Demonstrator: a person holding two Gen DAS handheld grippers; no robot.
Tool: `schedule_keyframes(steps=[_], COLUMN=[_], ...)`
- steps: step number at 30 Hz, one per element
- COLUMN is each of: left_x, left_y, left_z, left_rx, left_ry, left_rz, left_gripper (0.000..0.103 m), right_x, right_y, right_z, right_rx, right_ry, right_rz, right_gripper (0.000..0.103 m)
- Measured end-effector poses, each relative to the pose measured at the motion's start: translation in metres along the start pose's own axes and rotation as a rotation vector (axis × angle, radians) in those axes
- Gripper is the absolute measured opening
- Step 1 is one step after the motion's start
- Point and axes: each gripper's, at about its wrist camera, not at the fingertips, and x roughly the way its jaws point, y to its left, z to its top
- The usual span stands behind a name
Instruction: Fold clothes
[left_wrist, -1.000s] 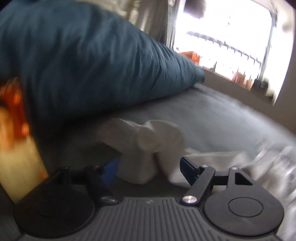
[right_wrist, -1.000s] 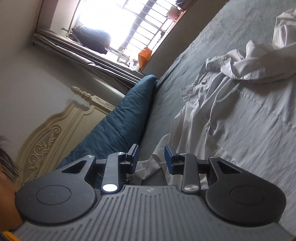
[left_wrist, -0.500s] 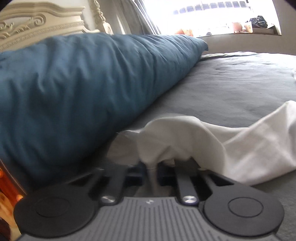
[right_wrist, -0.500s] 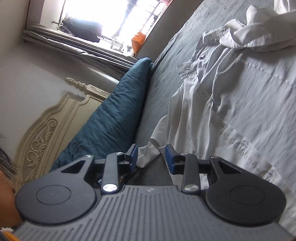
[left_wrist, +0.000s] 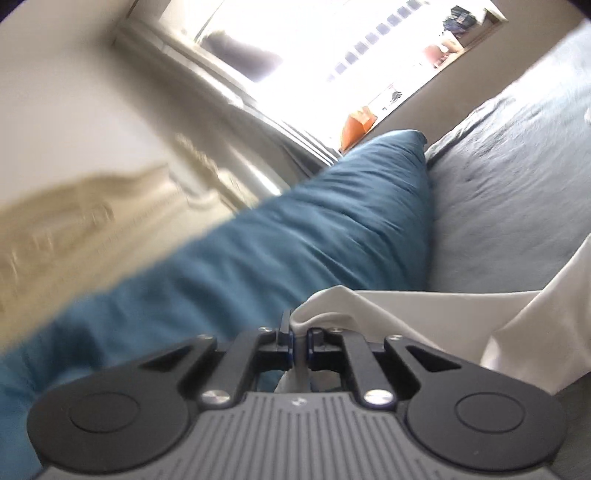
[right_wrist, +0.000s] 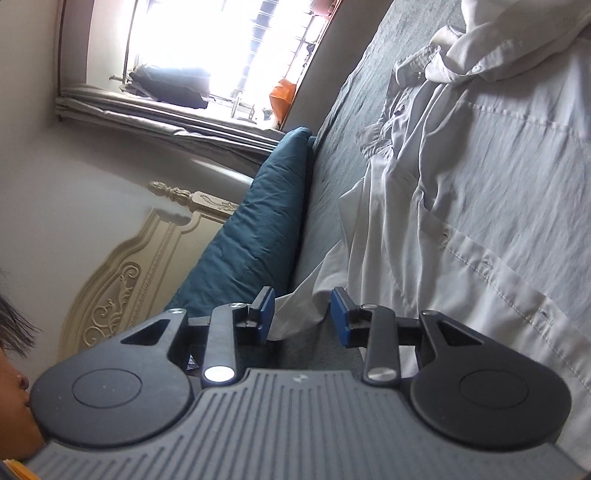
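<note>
The step in hand looks like the opening of a fold: getting hold of the white shirt (right_wrist: 461, 192) by its near edge so it can be drawn out and laid flat. Nearest in the left wrist view, the left tongs (left_wrist: 300, 341) are closed tight on a pinch of the shirt's white cloth (left_wrist: 332, 306), which bunches up over the blue pads and trails away to the right as a raised sheet. In the right wrist view the right tongs (right_wrist: 303, 314) stand part open, with a loose corner of the same cloth lying between the pads but not pressed by either, so nothing is held there yet. The next move, as I judge it, calls for the right tongs to close on that corner, then for both to draw apart evenly so the shirt spreads over the grey bed (right_wrist: 332, 129) without twisting. Beyond the tongs the shirt lies rumpled across the bed, its button placket running up towards the collar and a heap of white folds at the top right. A long blue pillow (right_wrist: 255, 229) lies just beside it along the cream headboard (right_wrist: 122, 273), and the bright window (right_wrist: 221, 48) is farthest off. The left view is blurred, so the headboard there is a smear. The shirt's far side is cut off by the frame, and its sleeves cannot be told apart in the folds.
</note>
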Motion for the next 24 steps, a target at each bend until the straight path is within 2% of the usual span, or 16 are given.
schedule_keyframes(steps=[5, 8, 17, 20, 24], left_x=[0.007, 0.017, 0.021, 0.023, 0.023], left_y=[0.002, -0.002, 0.005, 0.018, 0.055], left_z=[0.017, 0.019, 0.016, 0.021, 0.037], left_rx=[0.168, 0.257, 0.384, 0.362, 0.223], left_ry=[-0.046, -0.041, -0.055, 0.012, 0.169], left_rz=[0.072, 0.1, 0.143, 0.058, -0.179], left_gripper=[0.008, 0.008, 0.008, 0.008, 0.007], right_x=[-0.008, -0.011, -0.017, -0.014, -0.012], right_y=[-0.008, -0.011, -0.019, -0.021, -0.024], right_z=[0.0, 0.001, 0.005, 0.005, 0.002], right_rx=[0.038, 0.045, 0.048, 0.049, 0.053], right_ry=[-0.022, -0.031, -0.043, -0.039, -0.036], right_rz=[0.017, 0.022, 0.0, -0.003, -0.006], right_gripper=[0.034, 0.034, 0.034, 0.035, 0.035])
